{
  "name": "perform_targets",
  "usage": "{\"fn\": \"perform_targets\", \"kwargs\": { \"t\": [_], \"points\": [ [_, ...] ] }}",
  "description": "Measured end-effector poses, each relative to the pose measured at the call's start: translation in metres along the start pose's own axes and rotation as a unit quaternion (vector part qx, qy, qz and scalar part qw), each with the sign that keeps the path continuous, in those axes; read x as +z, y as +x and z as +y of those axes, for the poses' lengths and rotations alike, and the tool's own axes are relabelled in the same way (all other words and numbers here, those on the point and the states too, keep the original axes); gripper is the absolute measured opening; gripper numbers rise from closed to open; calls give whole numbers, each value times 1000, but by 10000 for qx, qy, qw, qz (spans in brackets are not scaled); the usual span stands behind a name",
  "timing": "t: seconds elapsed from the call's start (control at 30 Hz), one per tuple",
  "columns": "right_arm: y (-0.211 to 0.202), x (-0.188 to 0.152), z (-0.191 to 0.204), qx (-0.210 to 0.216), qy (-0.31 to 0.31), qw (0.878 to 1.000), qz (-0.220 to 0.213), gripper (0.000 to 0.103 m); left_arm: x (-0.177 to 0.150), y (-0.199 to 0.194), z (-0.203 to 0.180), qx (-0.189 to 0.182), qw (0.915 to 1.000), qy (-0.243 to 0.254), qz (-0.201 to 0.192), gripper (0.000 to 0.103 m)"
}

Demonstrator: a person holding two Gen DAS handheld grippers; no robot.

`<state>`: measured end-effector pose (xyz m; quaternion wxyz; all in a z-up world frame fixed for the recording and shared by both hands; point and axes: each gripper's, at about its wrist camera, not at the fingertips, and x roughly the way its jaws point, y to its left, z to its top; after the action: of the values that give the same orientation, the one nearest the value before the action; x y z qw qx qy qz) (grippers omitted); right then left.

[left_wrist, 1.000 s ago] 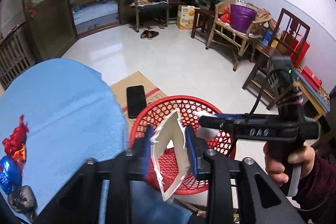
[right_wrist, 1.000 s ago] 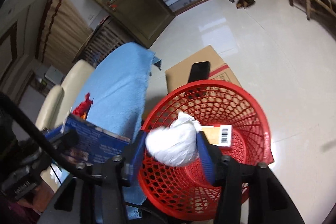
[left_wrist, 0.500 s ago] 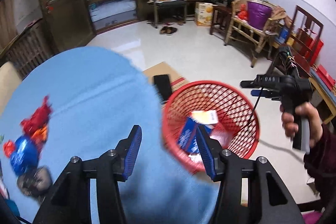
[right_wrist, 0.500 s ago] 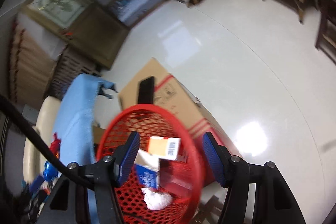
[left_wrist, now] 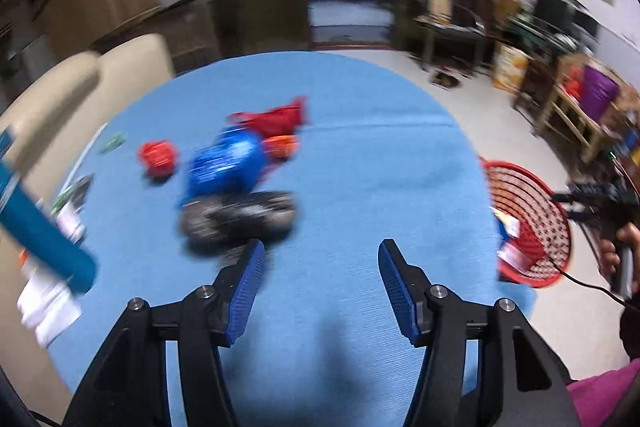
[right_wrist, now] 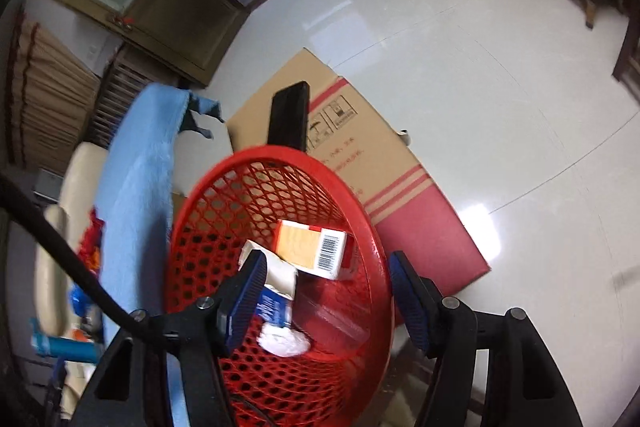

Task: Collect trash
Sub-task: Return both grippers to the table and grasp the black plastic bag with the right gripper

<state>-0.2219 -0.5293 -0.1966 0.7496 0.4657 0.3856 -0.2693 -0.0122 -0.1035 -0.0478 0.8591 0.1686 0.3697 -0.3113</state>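
My left gripper [left_wrist: 320, 267] is open and empty over the blue cloth [left_wrist: 360, 167]. Ahead of it lie blurred wrappers: a black one [left_wrist: 240, 215], a blue one [left_wrist: 224, 163], a red one [left_wrist: 276, 117] and a small red ball [left_wrist: 158, 155]. My right gripper [right_wrist: 324, 287] is open and empty above the red mesh basket [right_wrist: 360, 211]. The basket holds an orange-and-white box [right_wrist: 312, 247], a blue packet [right_wrist: 272, 307] and a white crumpled wad [right_wrist: 284, 341]. The basket also shows in the left wrist view [left_wrist: 532, 211], with the right gripper [left_wrist: 600, 199] beside it.
A teal tube [left_wrist: 40, 227] and white paper [left_wrist: 44, 303] lie at the cloth's left edge. A cream sofa [left_wrist: 80, 83] stands behind. A flat cardboard box [right_wrist: 360, 147] with a black phone [right_wrist: 290, 117] lies on the tiled floor beyond the basket. Chairs and shelves line the far wall.
Both grippers dropped their trash into the basket and opened. My left gripper has swung left over the cloth toward the wrappers. My right gripper stays above the basket.
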Motion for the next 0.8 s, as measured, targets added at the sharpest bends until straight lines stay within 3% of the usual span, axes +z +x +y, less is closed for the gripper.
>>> {"fn": "perform_targets", "kwargs": {
  "t": [0.1, 0.23, 0.3, 0.43, 0.53, 0.8],
  "points": [
    [-10, 2, 6, -281, -9, 9994, -205, 67, -7, -6, 36, 201, 9991, -363, -65, 63],
    [-43, 11, 37, -589, -389, 9931, -934, 67, -19, -6, 71, 340, 9964, -766, -99, 64],
    [-60, 12, 68, -465, -802, 9886, -1188, 67, -24, -2, 80, 356, 9953, -898, -69, 64],
    [-63, 0, 136, 52, -1670, 9789, -1178, 67, -35, 9, 91, 318, 9930, -1139, 46, 64],
    [-47, -23, 202, 520, -2515, 9622, -902, 67, -43, 12, 97, 383, 9924, -1166, 89, 64],
    [7, -104, 352, 1523, -4231, 8932, 76, 67, -55, 16, 142, 768, 9859, -1475, 203, 64]
  ]
}}
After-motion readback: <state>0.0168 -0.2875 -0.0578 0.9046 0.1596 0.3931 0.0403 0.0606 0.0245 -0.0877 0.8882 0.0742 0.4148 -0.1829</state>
